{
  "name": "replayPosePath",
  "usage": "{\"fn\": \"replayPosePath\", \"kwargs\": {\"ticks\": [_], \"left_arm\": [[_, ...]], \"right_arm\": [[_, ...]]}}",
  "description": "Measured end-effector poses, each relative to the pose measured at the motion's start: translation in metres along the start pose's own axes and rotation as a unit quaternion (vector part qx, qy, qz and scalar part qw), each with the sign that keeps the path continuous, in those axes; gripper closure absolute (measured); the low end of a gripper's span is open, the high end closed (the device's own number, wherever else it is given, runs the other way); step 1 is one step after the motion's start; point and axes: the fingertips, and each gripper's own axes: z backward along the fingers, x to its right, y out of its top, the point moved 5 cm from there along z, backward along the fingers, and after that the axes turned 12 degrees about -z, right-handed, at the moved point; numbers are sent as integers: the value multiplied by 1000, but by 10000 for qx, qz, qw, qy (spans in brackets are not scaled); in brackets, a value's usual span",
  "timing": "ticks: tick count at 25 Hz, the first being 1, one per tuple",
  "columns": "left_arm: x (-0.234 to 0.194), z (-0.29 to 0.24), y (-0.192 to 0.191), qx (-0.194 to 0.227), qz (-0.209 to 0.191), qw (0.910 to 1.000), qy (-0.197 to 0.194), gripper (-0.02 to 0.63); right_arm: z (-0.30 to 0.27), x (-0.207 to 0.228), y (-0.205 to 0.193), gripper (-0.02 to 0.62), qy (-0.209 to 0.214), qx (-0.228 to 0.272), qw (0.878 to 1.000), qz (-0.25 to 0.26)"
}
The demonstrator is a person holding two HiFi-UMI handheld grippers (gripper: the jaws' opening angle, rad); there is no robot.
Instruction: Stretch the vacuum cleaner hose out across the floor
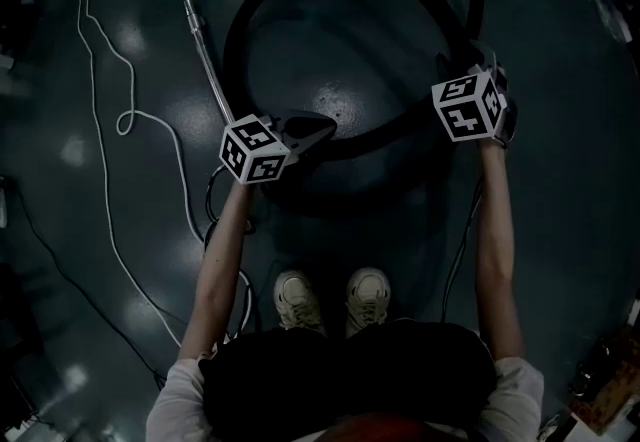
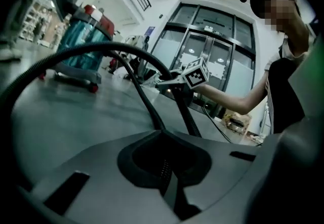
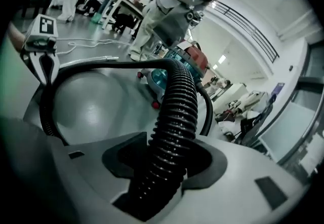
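The floor point(image 1: 560, 190) is showing dark, smooth and glossy, and pale patches of ceiling light are shining on it. Toward its left side a thin white cable point(image 1: 110, 200) is snaking in loose curves, with one small loop partway along. Just right of it a slim, straight metal tube point(image 1: 205, 50) is lying at a slant, its near end running in beside the left gripper point(image 1: 322, 128). That gripper's fingers are pressing together, and no view is showing anything caught between them. The black ribbed hose point(image 1: 240, 40) is rising in an arch just beyond their tips.

The hose is curling in a wide ring across the middle of the floor, ahead of the person's pale shoes point(image 1: 296, 300). On the ring's right side the right gripper point(image 3: 174, 139) is holding the hose off the floor. Its fingers are clamping the hose, whose rings are filling the gap between them.

Beyond the ring a teal vacuum cleaner point(image 2: 81, 40) with a red top is standing on small wheels. Behind it, tall glass doors point(image 2: 212, 50) in dark frames are closing off the bright, white-walled room. A person in pale clothes point(image 3: 167, 10) is standing beside a table point(image 3: 121, 7) in the background.
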Motion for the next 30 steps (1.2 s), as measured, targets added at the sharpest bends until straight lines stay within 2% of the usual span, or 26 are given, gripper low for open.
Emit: {"fn": "replayPosePath", "kwargs": {"ticks": [2,4,6,8,10,12,14,16,18,19,20,21,24,26,28,30], "left_arm": [[-14,21,13,418,-143,9969,653,598],[-31,50,32,861,-353,9853,1430,597],[-44,79,56,1015,-796,9661,2237,597],[-53,106,86,1075,-1320,9424,2878,598],[-58,129,129,1243,-1746,9199,3285,598],[-61,150,186,1340,-2199,8996,3526,598],[-57,172,257,1535,-2550,8799,3704,597],[-38,197,340,2001,-2699,8649,3728,597],[-12,215,422,2206,-2866,8624,3541,593],[3,222,462,2165,-2979,8645,3421,540],[18,229,502,2082,-3093,8672,3301,433],[33,237,543,1971,-3204,8698,3193,402],[82,261,666,1336,-3633,8742,2931,378],[120,270,742,1033,-3804,8771,2746,370],[158,273,805,913,-3832,8853,2473,361],[188,272,851,726,-3888,8943,2092,360]], "right_arm": [[-3,1,16,360,-190,193,9990,348],[0,6,31,362,-411,410,9968,542],[12,16,52,365,-704,676,9932,627],[34,32,84,373,-1029,995,9874,676],[63,52,127,380,-1302,1351,9784,865],[97,73,177,385,-1460,1724,9670,1179],[137,93,230,393,-1518,2082,9558,1417],[179,112,284,404,-1568,2384,9444,1636],[227,136,342,424,-1591,2603,9345,1833],[253,150,372,434,-1562,2683,9309,1925],[281,162,403,439,-1519,2748,9271,2047],[310,175,434,443,-1455,2800,9230,2203],[390,210,520,446,-1126,2832,9100,2812],[439,230,559,446,-849,2802,9014,3190],[488,251,586,446,-644,2814,8946,3413],[533,272,609,446,-505,2888,8874,3558]]}}
